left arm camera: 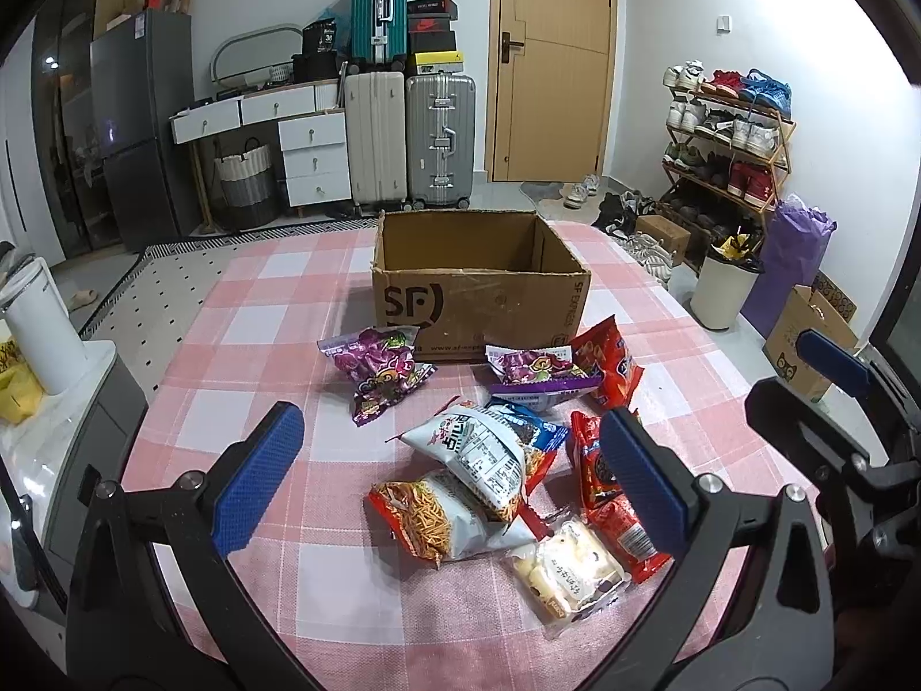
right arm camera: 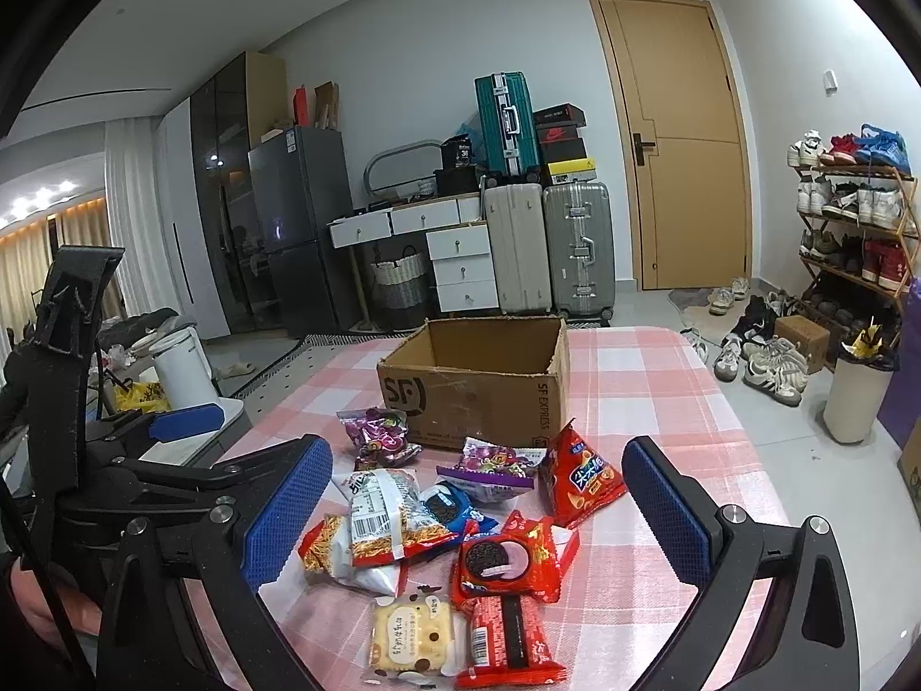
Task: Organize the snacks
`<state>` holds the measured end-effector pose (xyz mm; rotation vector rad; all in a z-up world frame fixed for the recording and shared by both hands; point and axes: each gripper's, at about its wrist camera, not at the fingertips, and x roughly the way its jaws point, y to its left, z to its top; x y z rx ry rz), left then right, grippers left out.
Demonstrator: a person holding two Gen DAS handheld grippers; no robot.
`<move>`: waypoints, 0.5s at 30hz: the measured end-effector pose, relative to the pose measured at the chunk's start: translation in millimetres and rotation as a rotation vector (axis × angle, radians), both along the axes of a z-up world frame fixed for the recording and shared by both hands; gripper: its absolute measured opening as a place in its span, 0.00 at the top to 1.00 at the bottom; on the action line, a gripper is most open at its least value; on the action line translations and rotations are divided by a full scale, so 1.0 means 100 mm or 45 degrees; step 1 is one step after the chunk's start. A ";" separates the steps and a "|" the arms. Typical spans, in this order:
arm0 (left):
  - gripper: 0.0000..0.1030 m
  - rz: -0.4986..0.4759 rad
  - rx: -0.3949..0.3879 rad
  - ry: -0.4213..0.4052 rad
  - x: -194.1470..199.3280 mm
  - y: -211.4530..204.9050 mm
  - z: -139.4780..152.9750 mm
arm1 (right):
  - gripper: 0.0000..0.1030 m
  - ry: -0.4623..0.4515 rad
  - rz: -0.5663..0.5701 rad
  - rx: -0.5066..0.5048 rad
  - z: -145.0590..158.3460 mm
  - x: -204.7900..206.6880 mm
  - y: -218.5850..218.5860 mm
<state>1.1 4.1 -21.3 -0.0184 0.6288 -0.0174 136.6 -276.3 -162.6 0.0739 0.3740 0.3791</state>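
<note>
An open, empty cardboard SF box [left arm camera: 480, 282] [right arm camera: 478, 386] stands on the pink checked tablecloth [left arm camera: 276, 345] [right arm camera: 650, 397]. Several snack packs lie in front of it: purple candy bags [left arm camera: 380, 371] [right arm camera: 383, 435], noodle snack bags [left arm camera: 472, 449] [right arm camera: 383, 515], a red cone-chip bag [right arm camera: 578, 478], red Oreo packs [right arm camera: 506, 561] [left arm camera: 619, 507], a blue Oreo pack [right arm camera: 452, 509], and a pale biscuit pack [left arm camera: 567, 573] [right arm camera: 408, 636]. My left gripper [left arm camera: 455, 478] is open above the pile. My right gripper [right arm camera: 478, 512] is open above the pile too, and also shows at the right of the left wrist view [left arm camera: 823, 363].
A white kettle [left arm camera: 40, 328] stands on a side unit left of the table. A bin [left arm camera: 722, 288] and shoe rack [left arm camera: 731, 138] stand on the right. Suitcases [left arm camera: 411, 138], drawers and a door stand behind.
</note>
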 end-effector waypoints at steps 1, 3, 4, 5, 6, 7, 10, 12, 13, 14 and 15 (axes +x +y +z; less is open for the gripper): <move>0.01 -0.001 -0.006 0.005 0.01 0.01 -0.01 | 0.00 0.005 -0.001 0.004 -0.01 0.01 -0.01; 0.01 -0.002 -0.019 0.017 0.04 0.05 -0.05 | 0.00 0.016 -0.004 0.008 -0.04 0.03 -0.02; 0.01 -0.001 -0.025 0.023 0.06 0.07 -0.05 | 0.00 0.019 -0.004 0.008 -0.05 0.04 -0.03; 0.01 -0.002 -0.037 0.029 0.08 0.10 -0.08 | 0.00 0.022 -0.005 0.009 -0.07 0.05 -0.03; 0.01 -0.010 -0.054 0.038 0.10 0.13 -0.10 | 0.00 0.024 -0.005 0.010 -0.08 0.06 -0.04; 0.01 -0.023 -0.076 0.055 0.13 0.17 -0.13 | 0.00 0.027 -0.004 0.011 -0.10 0.08 -0.04; 0.01 -0.046 -0.127 0.091 0.17 0.31 -0.24 | 0.00 0.042 0.002 0.010 -0.15 0.13 -0.06; 0.01 -0.049 -0.149 0.109 0.20 0.38 -0.32 | 0.00 0.051 0.016 0.019 -0.21 0.17 -0.08; 0.01 -0.049 -0.160 0.124 0.22 0.42 -0.37 | 0.00 0.056 0.016 0.022 -0.22 0.19 -0.07; 0.01 -0.048 -0.172 0.147 0.26 0.46 -0.43 | 0.00 0.066 0.018 0.033 -0.26 0.22 -0.09; 0.01 -0.048 -0.182 0.175 0.30 0.49 -0.49 | 0.00 0.074 0.022 0.039 -0.29 0.25 -0.08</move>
